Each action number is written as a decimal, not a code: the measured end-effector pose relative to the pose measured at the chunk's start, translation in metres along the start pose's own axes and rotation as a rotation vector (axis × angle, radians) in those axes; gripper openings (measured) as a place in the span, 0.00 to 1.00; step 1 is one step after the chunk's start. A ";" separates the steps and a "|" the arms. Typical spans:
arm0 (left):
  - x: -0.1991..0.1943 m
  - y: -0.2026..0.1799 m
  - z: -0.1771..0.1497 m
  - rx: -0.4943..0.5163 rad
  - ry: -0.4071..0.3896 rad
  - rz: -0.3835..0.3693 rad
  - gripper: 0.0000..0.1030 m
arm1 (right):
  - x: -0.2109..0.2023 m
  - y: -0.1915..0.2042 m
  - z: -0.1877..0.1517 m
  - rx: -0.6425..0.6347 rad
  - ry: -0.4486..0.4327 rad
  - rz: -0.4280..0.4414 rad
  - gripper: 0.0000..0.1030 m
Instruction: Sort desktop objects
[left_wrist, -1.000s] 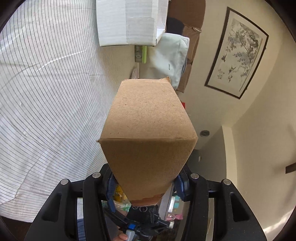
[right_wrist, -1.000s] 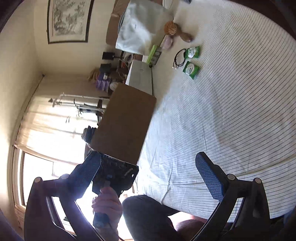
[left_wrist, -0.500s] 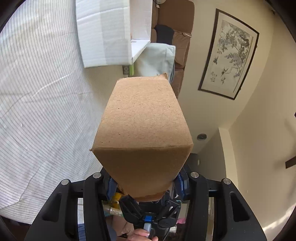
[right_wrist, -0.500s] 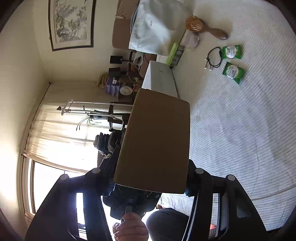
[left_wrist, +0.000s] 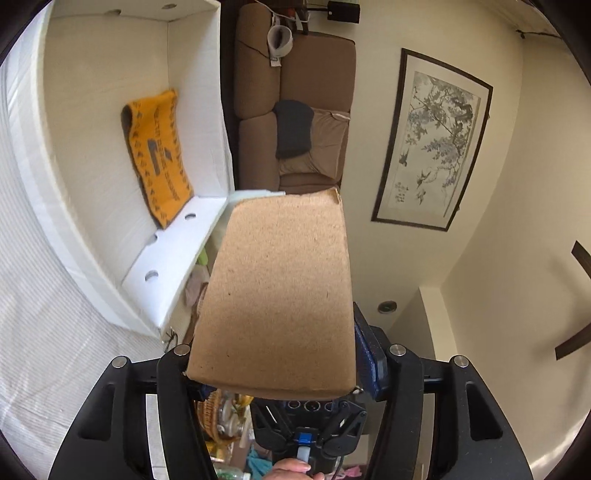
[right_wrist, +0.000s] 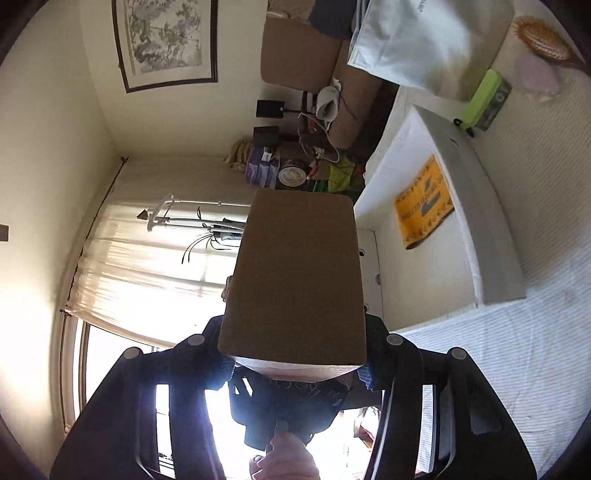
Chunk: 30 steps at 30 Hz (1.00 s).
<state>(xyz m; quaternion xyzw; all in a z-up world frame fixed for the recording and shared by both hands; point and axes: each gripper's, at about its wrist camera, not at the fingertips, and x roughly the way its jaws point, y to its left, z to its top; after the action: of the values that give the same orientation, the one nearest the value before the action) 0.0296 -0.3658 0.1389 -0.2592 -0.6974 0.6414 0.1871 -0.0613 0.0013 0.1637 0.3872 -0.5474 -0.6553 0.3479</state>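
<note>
A brown cardboard box (left_wrist: 280, 295) hangs in the air between both grippers. My right gripper (right_wrist: 293, 354) has its jaws closing, and its pads press on the box's (right_wrist: 299, 273) sides. My left gripper (left_wrist: 273, 350) has its jaws opening; the box still sits between them, and the blue pad (left_wrist: 365, 354) on the right stands just off its edge. An open white box (left_wrist: 192, 92) lies ahead to the left on the striped cloth, with an orange patterned pouch (left_wrist: 157, 155) inside. The right wrist view shows the same white box (right_wrist: 480, 229) and pouch (right_wrist: 424, 201).
The table wears a white striped cloth (right_wrist: 517, 369). Beyond the white box lie a green case (right_wrist: 484, 99), a wooden hairbrush (right_wrist: 543, 40) and a white bag (right_wrist: 424, 37). A brown sofa (left_wrist: 295, 92) and a framed picture (left_wrist: 432, 144) stand behind.
The right gripper, wide open a second ago, has shut on the cardboard box. Both grippers have risen and carried it toward the white box, whose inside now shows. The left jaws have widened.
</note>
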 end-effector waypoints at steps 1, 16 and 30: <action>-0.005 0.000 0.015 -0.003 -0.021 0.010 0.59 | 0.014 0.001 0.003 0.005 0.003 -0.007 0.47; -0.027 0.049 0.154 -0.099 -0.130 0.281 0.71 | 0.157 -0.062 0.010 0.128 0.025 -0.106 0.47; 0.005 0.037 0.161 0.120 -0.043 0.554 0.79 | 0.156 -0.058 0.016 -0.115 -0.008 -0.461 0.46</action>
<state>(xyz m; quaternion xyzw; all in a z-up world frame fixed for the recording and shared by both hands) -0.0656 -0.4897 0.0844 -0.4148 -0.5644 0.7137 0.0049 -0.1487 -0.1195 0.0881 0.4788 -0.4076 -0.7491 0.2086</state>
